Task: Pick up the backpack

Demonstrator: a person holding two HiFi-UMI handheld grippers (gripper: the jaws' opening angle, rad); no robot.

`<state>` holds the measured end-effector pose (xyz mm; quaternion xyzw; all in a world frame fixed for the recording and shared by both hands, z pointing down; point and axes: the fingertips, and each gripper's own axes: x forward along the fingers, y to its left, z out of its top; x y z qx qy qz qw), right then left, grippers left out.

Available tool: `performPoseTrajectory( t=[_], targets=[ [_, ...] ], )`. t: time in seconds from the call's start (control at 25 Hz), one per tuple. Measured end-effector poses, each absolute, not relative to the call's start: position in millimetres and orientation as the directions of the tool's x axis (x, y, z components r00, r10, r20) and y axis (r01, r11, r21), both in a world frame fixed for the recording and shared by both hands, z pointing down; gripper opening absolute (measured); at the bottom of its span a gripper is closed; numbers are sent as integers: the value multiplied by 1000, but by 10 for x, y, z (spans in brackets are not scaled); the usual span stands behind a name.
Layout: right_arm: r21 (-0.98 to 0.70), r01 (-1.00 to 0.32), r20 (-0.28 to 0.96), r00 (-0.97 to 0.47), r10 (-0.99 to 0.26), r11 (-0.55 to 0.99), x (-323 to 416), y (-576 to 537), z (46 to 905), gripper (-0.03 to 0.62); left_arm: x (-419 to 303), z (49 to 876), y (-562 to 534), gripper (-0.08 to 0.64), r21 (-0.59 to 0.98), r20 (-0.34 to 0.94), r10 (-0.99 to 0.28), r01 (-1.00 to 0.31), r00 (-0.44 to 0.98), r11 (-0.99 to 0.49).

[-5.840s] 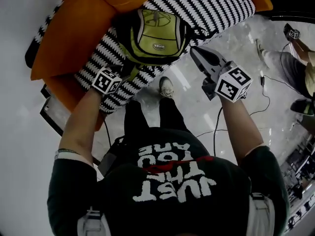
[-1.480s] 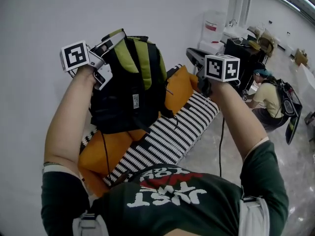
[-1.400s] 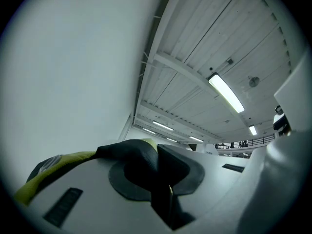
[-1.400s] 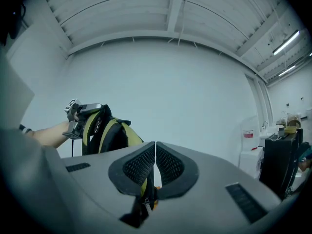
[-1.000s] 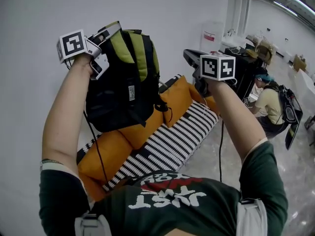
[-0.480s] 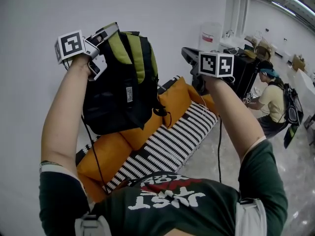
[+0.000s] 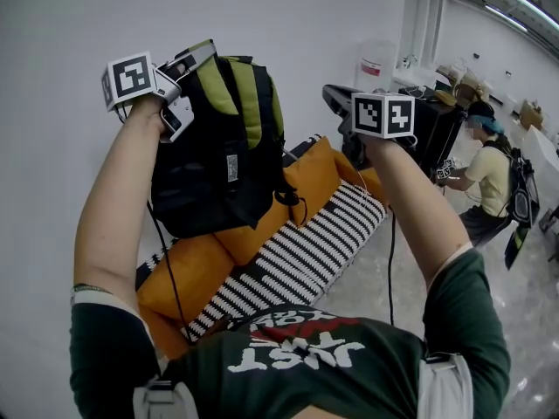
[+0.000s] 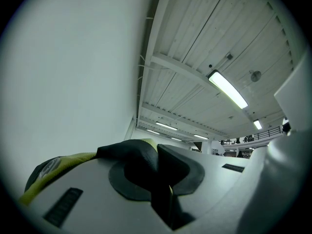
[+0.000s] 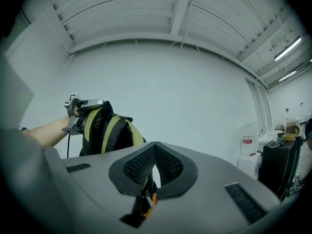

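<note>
Backpack [image 7: 218,155] hung below your left gripper [image 7: 190,58], whose jaws pinched its top loop [image 8: 127,152]. It sagged: judged soft and moderately heavy, so the loop was the sound hold. Right gripper [image 7: 339,101] was pressed together, empty, well apart.

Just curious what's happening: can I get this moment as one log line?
left gripper: shut on backpack | backpack: hanging above sofa | right gripper: shut, empty

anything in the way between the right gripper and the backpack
Nothing visible. The backpack hangs from the left gripper, which is shut on its top strap, raised above the sofa. Only open air lies between it and the right gripper, whose jaws are together and empty.
</note>
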<state>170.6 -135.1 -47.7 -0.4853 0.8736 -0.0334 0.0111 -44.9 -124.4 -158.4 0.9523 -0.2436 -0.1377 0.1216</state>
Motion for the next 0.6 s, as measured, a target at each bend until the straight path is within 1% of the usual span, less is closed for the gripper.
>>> performPoseTrajectory(
  t=[0.6],
  targets=[
    [-37,-851,19,-525,-851,524,1687,-1303,-492,29,-486,-1536,-1324,51,296,-191,-514,-450,836,-843]
  ],
)
